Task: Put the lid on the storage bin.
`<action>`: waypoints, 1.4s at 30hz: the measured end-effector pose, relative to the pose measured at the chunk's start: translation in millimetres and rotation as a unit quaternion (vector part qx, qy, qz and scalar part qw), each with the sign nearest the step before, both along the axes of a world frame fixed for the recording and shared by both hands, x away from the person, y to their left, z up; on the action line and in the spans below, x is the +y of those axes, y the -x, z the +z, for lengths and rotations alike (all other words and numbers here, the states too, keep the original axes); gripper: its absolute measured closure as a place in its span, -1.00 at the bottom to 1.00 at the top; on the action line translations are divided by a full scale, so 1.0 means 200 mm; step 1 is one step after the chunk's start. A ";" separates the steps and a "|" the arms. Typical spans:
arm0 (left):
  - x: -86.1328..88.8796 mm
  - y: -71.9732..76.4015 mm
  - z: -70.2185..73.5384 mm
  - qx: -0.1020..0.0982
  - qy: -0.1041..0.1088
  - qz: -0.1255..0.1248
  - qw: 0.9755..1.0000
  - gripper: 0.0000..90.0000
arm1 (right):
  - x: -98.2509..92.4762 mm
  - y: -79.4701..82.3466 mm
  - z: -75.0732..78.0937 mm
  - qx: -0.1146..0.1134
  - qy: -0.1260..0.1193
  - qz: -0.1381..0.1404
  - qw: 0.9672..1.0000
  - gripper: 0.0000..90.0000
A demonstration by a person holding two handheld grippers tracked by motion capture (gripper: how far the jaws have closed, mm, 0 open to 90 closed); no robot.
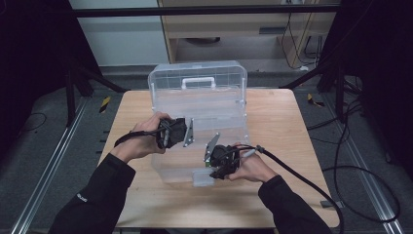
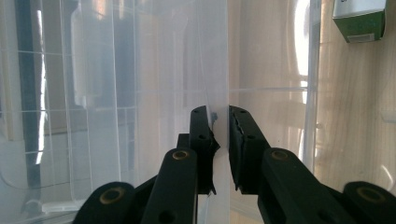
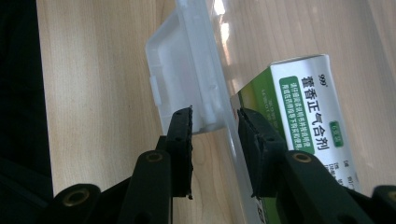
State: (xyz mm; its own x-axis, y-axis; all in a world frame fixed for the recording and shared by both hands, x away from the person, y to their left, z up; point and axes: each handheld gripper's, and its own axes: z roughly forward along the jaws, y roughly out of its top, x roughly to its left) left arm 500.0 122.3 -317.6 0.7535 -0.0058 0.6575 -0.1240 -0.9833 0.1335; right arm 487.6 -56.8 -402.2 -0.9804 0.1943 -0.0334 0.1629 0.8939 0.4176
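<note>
A clear plastic storage box (image 1: 229,112) stands on the wooden table with its lid (image 1: 197,78) raised at the back. My left gripper (image 1: 171,136) sits at the box's left wall; in the left gripper view the gripper (image 2: 220,116) is shut on the thin clear wall (image 2: 228,70). My right gripper (image 1: 219,168) is at the front wall. In the right gripper view it (image 3: 215,116) is shut across the front wall and its latch flap (image 3: 182,70). A green and white medicine carton (image 3: 299,107) lies inside the box by the right jaw, and is the carton (image 2: 360,21) far off.
The wooden table (image 1: 277,126) has bare room on both sides of the box and in front of it. A thick cable (image 1: 302,178) trails from the right gripper off the table's right edge. Dark stands and rails flank the table.
</note>
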 end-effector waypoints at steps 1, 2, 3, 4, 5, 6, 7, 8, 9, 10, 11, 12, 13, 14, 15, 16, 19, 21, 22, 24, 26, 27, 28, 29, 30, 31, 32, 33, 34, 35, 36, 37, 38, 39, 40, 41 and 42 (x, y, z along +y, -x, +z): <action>0.00 0.00 0.00 0.000 -0.004 0.000 1.000 0.77 | 0.00 0.00 0.00 -0.002 0.000 0.001 1.000 0.47; 0.00 0.01 0.00 0.000 -0.006 0.001 1.000 0.77 | 0.00 0.00 0.00 -0.002 0.000 -0.001 1.000 0.47; 0.00 0.01 0.00 0.000 -0.004 0.000 1.000 0.77 | 0.00 0.00 0.00 -0.002 0.002 0.000 1.000 0.46; -0.01 0.01 0.00 0.000 -0.004 -0.001 1.000 0.77 | 0.00 0.01 0.00 -0.003 0.002 -0.001 1.000 0.46; -0.01 0.01 0.00 -0.001 -0.005 -0.001 1.000 0.77 | 0.00 0.01 0.00 -0.004 0.002 -0.001 1.000 0.46; -0.01 0.01 -0.01 0.000 -0.004 0.000 1.000 0.77 | 0.00 0.01 0.00 -0.005 0.001 -0.002 1.000 0.46; -0.01 0.02 0.00 0.001 -0.008 0.002 1.000 0.77 | 0.00 0.01 0.00 -0.007 -0.001 -0.003 1.000 0.45; -0.01 0.02 -0.01 0.000 -0.006 0.001 1.000 0.77 | 0.00 0.01 0.00 -0.008 -0.001 -0.003 1.000 0.45; -0.01 0.02 -0.01 -0.002 -0.003 0.000 1.000 0.77 | 0.00 0.01 0.00 -0.009 -0.001 -0.004 1.000 0.44; -0.01 0.02 -0.01 -0.002 -0.004 0.000 1.000 0.77 | 0.00 0.02 0.00 -0.012 -0.001 -0.007 1.000 0.43; -0.01 0.03 -0.01 -0.001 -0.009 0.002 1.000 0.77 | 0.00 0.02 0.00 -0.013 -0.001 -0.004 1.000 0.43; -0.01 0.03 -0.01 -0.001 -0.009 0.002 1.000 0.77 | 0.00 0.02 0.00 -0.016 0.000 -0.005 1.000 0.42; -0.01 0.03 -0.01 -0.002 -0.010 0.003 1.000 0.77 | 0.00 0.02 0.00 -0.017 0.000 -0.005 1.000 0.41; -0.01 0.04 -0.01 -0.003 -0.009 0.003 1.000 0.76 | 0.00 0.03 0.00 -0.017 0.000 -0.005 1.000 0.39; -0.01 0.04 -0.01 -0.003 -0.011 0.003 1.000 0.76 | 0.00 0.03 0.00 -0.017 -0.002 -0.004 1.000 0.37; -0.01 0.04 -0.02 -0.002 -0.010 0.003 1.000 0.76 | -0.01 0.03 0.00 -0.016 -0.003 -0.006 1.000 0.36; -0.01 0.04 -0.02 0.000 -0.011 0.004 1.000 0.76 | -0.02 0.04 0.02 -0.018 -0.011 -0.008 1.000 0.32; -0.01 0.05 -0.02 0.001 -0.011 0.005 1.000 0.76 | -0.04 0.04 0.03 -0.018 -0.020 -0.012 1.000 0.31; -0.01 0.05 -0.02 0.001 -0.010 0.006 1.000 0.76 | -0.04 0.04 0.03 -0.021 -0.024 -0.011 0.999 0.31; -0.02 0.05 -0.02 0.003 -0.010 0.006 1.000 0.76 | -0.06 0.05 0.05 -0.024 -0.032 -0.014 0.999 0.30; -0.01 0.06 -0.03 0.002 -0.005 0.005 1.000 0.76 | -0.08 0.06 0.07 -0.019 -0.047 -0.021 0.998 0.29; -0.01 0.06 -0.03 0.002 -0.004 0.005 1.000 0.76 | -0.09 0.06 0.08 -0.023 -0.051 -0.023 0.998 0.29; -0.01 0.06 -0.03 0.003 -0.003 0.005 1.000 0.76 | -0.09 0.07 0.09 -0.022 -0.054 -0.025 0.998 0.29; -0.01 0.06 -0.03 0.003 -0.003 0.005 1.000 0.76 | -0.10 0.07 0.09 -0.023 -0.059 -0.029 0.998 0.29; -0.01 0.06 -0.03 0.004 -0.004 0.006 1.000 0.76 | -0.11 0.07 0.10 -0.024 -0.064 -0.029 0.997 0.29; -0.01 0.06 -0.02 0.005 -0.008 0.008 1.000 0.76 | -0.12 0.07 0.10 -0.026 -0.069 -0.031 0.997 0.29; -0.01 0.06 -0.03 0.005 -0.007 0.007 1.000 0.76 | -0.13 0.08 0.11 -0.029 -0.074 -0.034 0.996 0.32; -0.01 0.06 -0.03 0.005 -0.007 0.007 1.000 0.76 | -0.14 0.08 0.12 -0.031 -0.076 -0.038 0.996 0.33; -0.01 0.06 -0.03 0.006 -0.006 0.008 1.000 0.76 | -0.15 0.08 0.12 -0.031 -0.077 -0.043 0.996 0.35; -0.01 0.06 -0.03 0.006 -0.005 0.008 1.000 0.75 | -0.16 0.08 0.13 -0.032 -0.081 -0.050 0.995 0.36; -0.01 0.07 -0.03 0.006 -0.005 0.008 1.000 0.75 | -0.17 0.08 0.14 -0.035 -0.083 -0.051 0.995 0.37; -0.01 0.07 -0.03 0.007 -0.006 0.007 1.000 0.75 | -0.18 0.08 0.15 -0.033 -0.086 -0.062 0.994 0.42; -0.01 0.07 -0.03 0.008 -0.007 0.007 1.000 0.75 | -0.19 0.08 0.16 -0.032 -0.086 -0.070 0.993 0.46; -0.01 0.07 -0.03 0.009 -0.008 0.007 1.000 0.75 | -0.20 0.08 0.16 -0.032 -0.091 -0.079 0.992 0.50; -0.01 0.07 -0.03 0.009 -0.008 0.007 1.000 0.75 | -0.22 0.08 0.17 -0.034 -0.096 -0.086 0.991 0.55; -0.01 0.07 -0.03 0.010 -0.007 0.007 1.000 0.75 | -0.23 0.08 0.18 -0.030 -0.100 -0.096 0.990 0.57; -0.01 0.07 -0.03 0.010 -0.008 0.007 1.000 0.75 | -0.24 0.08 0.18 -0.030 -0.106 -0.102 0.989 0.60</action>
